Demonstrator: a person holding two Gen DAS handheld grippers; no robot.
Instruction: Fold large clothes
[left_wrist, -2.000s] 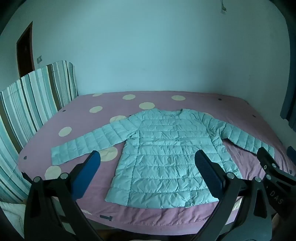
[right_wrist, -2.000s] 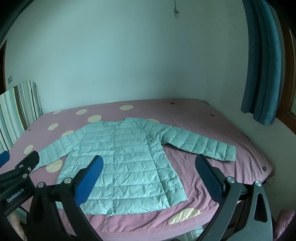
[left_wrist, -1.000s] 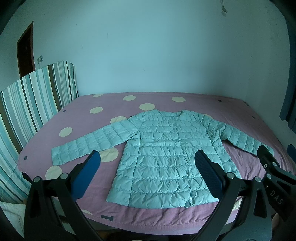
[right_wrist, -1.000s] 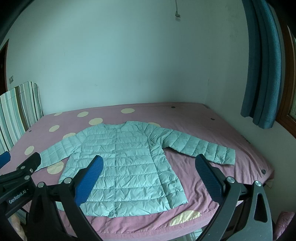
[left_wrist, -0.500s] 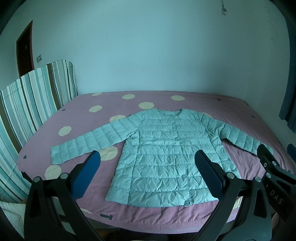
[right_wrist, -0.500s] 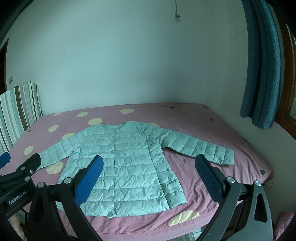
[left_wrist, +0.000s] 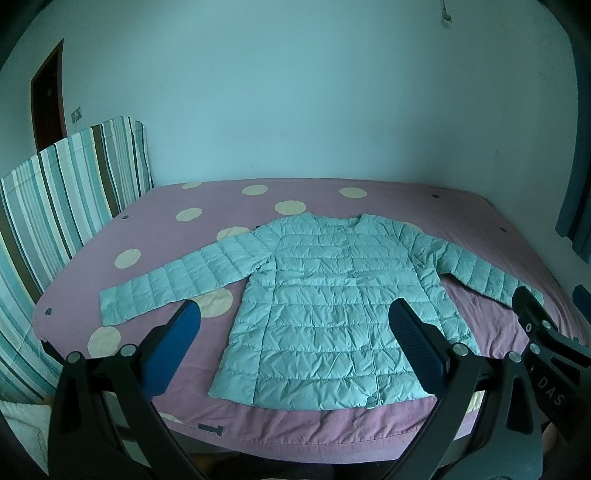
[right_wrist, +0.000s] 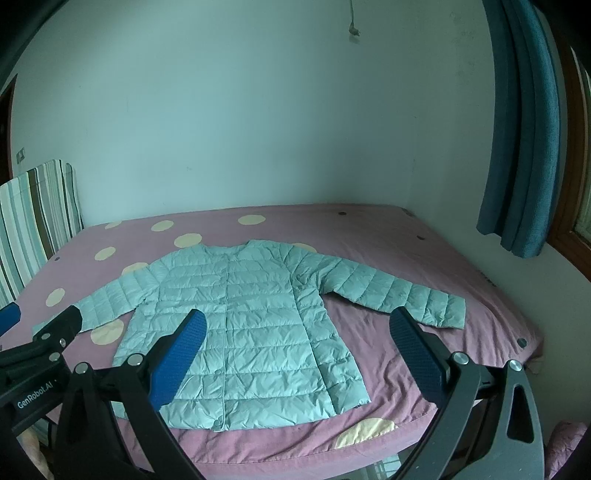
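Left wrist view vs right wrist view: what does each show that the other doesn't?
Left only: the door and the left sleeve's cuff. Right only: the window frame and a full look at the curtain. Both: the jacket spread flat on the bed, the striped cushion, and both open grippers, left and right.

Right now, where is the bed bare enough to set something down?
Bare bed lies between the jacket collar and the wall, and beside the window past the right sleeve. The middle is crowded. Both the left gripper and right gripper are open.
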